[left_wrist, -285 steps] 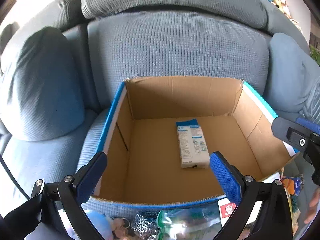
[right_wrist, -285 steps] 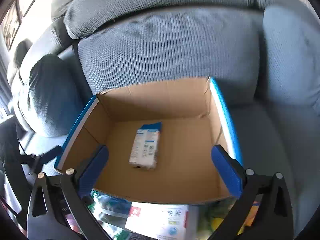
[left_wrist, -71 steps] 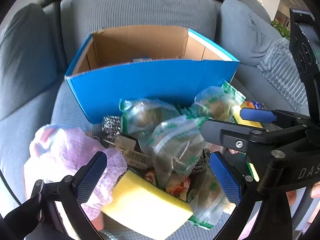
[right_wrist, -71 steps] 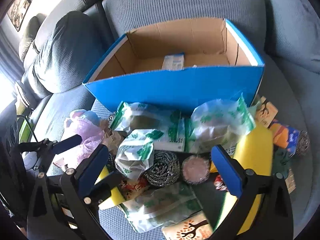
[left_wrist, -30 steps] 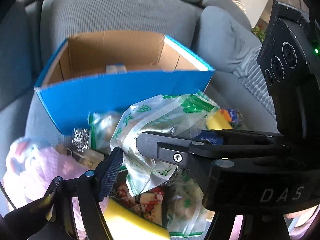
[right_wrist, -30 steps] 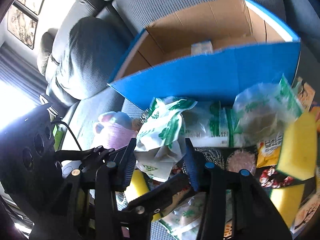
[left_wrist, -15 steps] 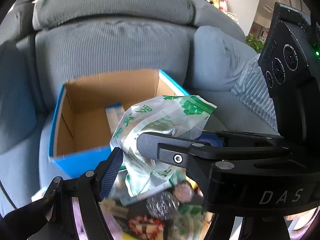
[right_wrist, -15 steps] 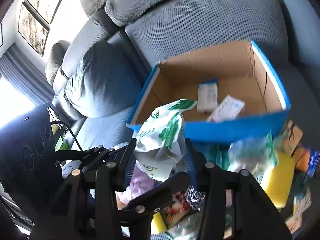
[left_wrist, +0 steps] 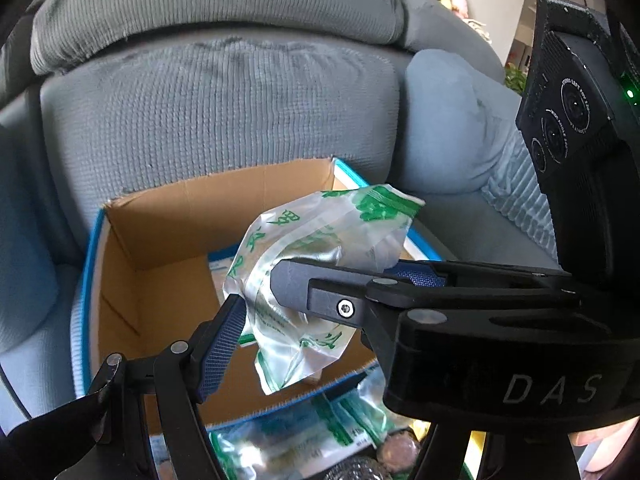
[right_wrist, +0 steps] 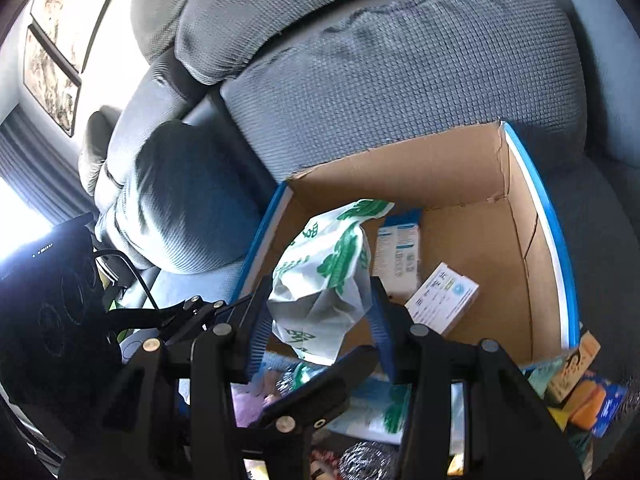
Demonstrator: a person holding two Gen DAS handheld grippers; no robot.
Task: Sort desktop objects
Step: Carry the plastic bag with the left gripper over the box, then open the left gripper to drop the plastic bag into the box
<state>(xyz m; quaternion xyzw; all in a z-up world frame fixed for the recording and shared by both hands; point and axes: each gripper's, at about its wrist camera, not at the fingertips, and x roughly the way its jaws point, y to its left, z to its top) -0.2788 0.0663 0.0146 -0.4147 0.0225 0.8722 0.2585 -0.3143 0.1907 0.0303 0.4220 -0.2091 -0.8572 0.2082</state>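
Observation:
A clear plastic bag with green print hangs over the front edge of an open cardboard box with blue outer walls. My right gripper is shut on the bag, one blue pad on each side. My left gripper also grips it. Its left pad presses the bag's edge, and its other finger is hidden behind the right gripper, which crosses in front. Inside the box lie a white-and-blue carton and a small white box.
The box sits on a grey sofa against the backrest, with a dark pillow to its left. In front of the box lies a pile: green-printed bags, steel wool, orange packets, a pink soft toy.
Both grippers have risen and moved forward together with the bag, from above the pile to above the box's front edge. The box's inside now shows from above.

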